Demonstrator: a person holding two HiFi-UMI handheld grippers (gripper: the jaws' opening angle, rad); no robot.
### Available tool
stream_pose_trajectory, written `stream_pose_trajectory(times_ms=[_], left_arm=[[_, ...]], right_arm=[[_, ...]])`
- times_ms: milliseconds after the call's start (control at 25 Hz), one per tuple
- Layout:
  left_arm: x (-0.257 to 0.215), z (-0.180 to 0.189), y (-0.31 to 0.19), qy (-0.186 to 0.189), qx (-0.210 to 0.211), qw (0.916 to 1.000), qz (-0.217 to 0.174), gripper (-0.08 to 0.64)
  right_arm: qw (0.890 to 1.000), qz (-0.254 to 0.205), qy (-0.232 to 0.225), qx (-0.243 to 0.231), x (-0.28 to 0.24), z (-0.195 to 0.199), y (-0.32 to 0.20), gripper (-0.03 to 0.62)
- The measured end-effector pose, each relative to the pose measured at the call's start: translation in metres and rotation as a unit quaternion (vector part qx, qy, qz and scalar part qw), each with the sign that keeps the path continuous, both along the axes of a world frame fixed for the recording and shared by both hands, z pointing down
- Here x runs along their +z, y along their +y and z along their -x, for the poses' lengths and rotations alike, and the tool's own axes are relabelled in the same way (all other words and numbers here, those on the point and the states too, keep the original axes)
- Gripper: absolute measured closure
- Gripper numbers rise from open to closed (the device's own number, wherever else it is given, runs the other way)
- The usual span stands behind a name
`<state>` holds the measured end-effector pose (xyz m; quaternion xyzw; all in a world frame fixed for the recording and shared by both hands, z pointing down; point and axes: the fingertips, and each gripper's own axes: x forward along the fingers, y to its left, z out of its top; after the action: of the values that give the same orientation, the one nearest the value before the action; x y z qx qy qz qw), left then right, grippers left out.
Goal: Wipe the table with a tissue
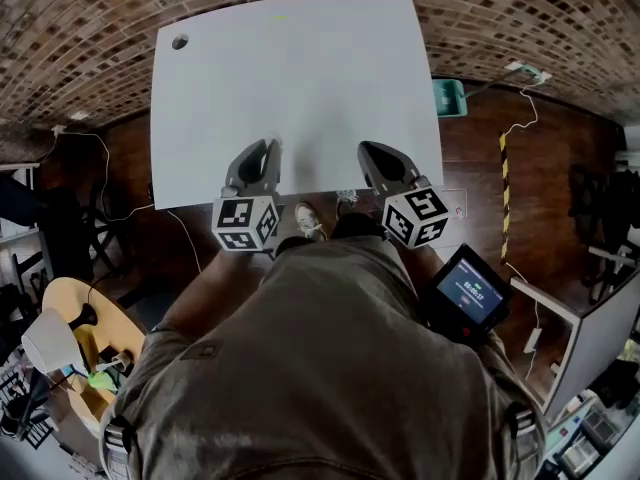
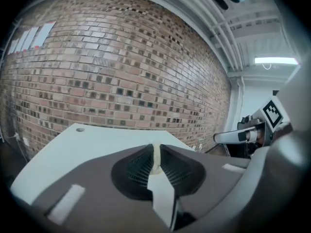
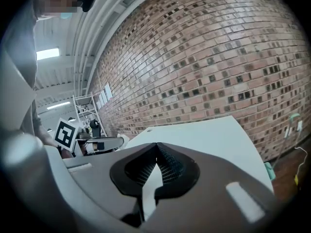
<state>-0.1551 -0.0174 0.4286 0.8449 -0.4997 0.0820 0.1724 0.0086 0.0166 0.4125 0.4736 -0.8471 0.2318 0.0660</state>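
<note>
Left jaws: my left gripper [image 1: 268,148] is squeezing shut on a thin cream sliver at the tips. Pretty sure that's the tissue [image 2: 155,158].
Right jaws: my right gripper [image 1: 368,149] is sitting with the tips pressed together and nothing pinched in there.
Position: both are hovering side by side over the near edge of the table [image 1: 300,78], pointing at the far side.
Surface: the top is showing up plain matte white, with a round hole [image 1: 180,41] near the far left corner.
Wall: a brick wall [image 2: 112,67] is running right behind the far edge.
Floor: a dark wood floor [image 1: 480,168] is spreading out around the table, with a white cable [image 1: 520,118] trailing across it beside a yellow-black striped strip [image 1: 503,193].
Beside the table: a teal bin [image 1: 450,96] is sitting at the right edge, toward the far corner.
Overhead: a strip light [image 2: 275,60] is glowing on the white ceiling.
Me: my shoes [image 1: 310,220] are peeking out by the near edge, and a screen device [image 1: 472,293] is glowing at my right hip.
</note>
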Motion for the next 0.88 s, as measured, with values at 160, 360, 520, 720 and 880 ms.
stream_pose_trajectory(times_ms=[160,360,520,720,880], left_arm=[[-0.006,-0.007,0.019,0.006,-0.003,1.0000,-0.005,0.518],[-0.014,-0.015,0.041,0.005,-0.020,0.9997,-0.011,0.518],[-0.015,-0.027,0.065,0.002,-0.038,0.9993,-0.007,0.518],[-0.018,-0.056,0.102,0.003,-0.061,0.9981,-0.003,0.518],[-0.020,-0.066,0.128,0.003,-0.079,0.9969,-0.004,0.518]], right_arm=[[1.000,-0.010,0.003,0.000,-0.005,-0.004,0.021,0.580],[0.999,-0.029,-0.003,-0.017,-0.012,-0.008,0.038,0.580],[0.998,-0.041,0.001,-0.040,-0.017,-0.019,0.054,0.580],[0.998,-0.050,-0.007,-0.047,-0.023,-0.057,0.076,0.581],[0.997,-0.053,-0.009,-0.055,-0.022,-0.074,0.094,0.581]])
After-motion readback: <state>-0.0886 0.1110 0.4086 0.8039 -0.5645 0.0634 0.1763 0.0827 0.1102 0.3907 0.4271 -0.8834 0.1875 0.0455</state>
